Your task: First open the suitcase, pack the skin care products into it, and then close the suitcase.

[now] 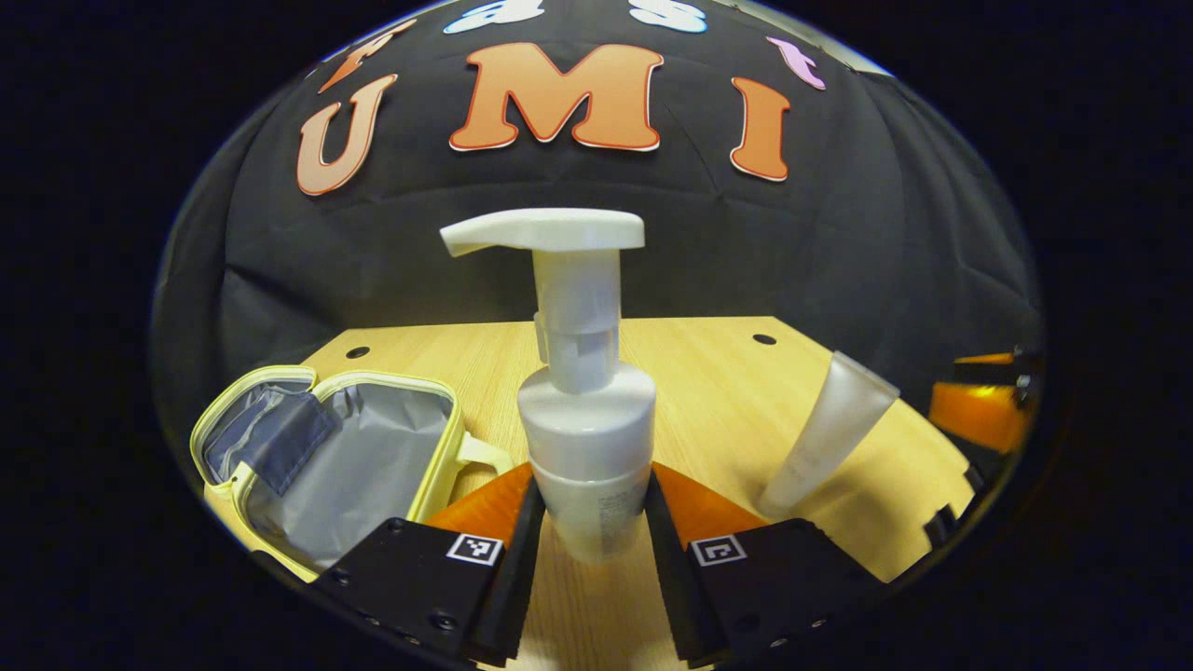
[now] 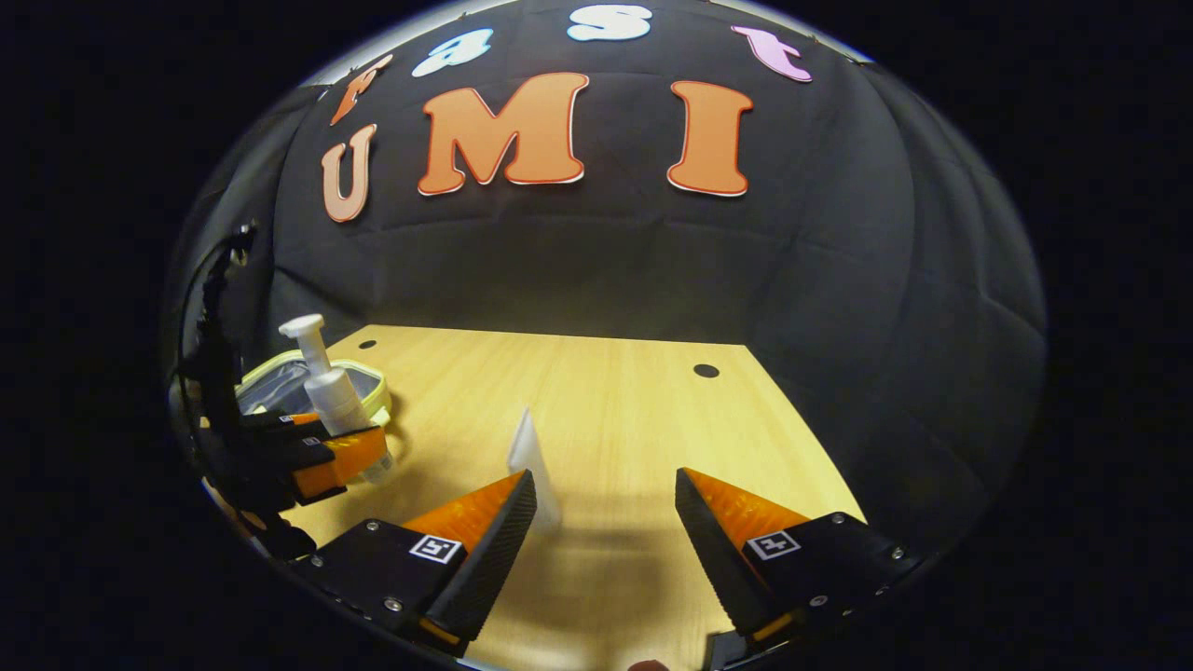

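Left tool (image 1: 589, 522) clamped on unlabelled pump bottle (image 1: 585, 438)

Colours on the desk: pale, yellow and grey against light wood

The pump bottle (image 1: 585, 438) is white with a translucent, frosted lower body; the tube (image 1: 825, 436) beside it is frosted white. The suitcase (image 1: 326, 457) has a pale yellow shell and rim, a silvery grey lining and a darker blue-grey inner pocket. The desk (image 2: 615, 410) is light wood with a fine straight grain and small dark round holes near its far edge.
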`<state>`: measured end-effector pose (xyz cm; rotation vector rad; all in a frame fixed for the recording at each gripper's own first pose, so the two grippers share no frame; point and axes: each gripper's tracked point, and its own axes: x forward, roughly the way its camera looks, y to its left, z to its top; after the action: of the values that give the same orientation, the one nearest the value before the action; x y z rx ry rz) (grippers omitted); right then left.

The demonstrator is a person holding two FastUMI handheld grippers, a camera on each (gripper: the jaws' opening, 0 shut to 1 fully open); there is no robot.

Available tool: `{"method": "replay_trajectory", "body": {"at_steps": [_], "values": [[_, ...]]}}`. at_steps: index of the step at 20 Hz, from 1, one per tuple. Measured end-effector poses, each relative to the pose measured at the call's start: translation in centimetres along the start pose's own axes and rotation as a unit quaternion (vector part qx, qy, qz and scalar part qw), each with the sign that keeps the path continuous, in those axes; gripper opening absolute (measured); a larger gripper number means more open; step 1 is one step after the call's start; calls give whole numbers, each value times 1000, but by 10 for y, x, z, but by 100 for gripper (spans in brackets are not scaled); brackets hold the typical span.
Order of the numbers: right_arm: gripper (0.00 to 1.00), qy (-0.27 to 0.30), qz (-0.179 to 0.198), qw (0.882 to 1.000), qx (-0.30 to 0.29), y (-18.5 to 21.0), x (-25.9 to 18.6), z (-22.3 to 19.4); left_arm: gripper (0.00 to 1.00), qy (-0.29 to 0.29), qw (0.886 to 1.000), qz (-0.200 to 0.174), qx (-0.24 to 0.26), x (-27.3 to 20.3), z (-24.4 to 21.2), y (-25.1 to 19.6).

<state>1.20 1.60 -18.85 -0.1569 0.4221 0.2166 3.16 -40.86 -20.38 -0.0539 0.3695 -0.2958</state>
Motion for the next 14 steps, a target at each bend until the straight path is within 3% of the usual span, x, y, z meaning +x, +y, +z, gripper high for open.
{"method": "replay_trajectory", "body": {"at_steps": [5,9,14], "values": [[95,6,11,1000,1,34,9,0,59,-9,1000,9,29,-50,43,36],[96,19,9,999,-32,53,29,-12,59,-12,999,23,38,-87,63,80],[96,80,3,997,-6,58,57,-51,59,0,997,61,38,-128,62,141]]}}
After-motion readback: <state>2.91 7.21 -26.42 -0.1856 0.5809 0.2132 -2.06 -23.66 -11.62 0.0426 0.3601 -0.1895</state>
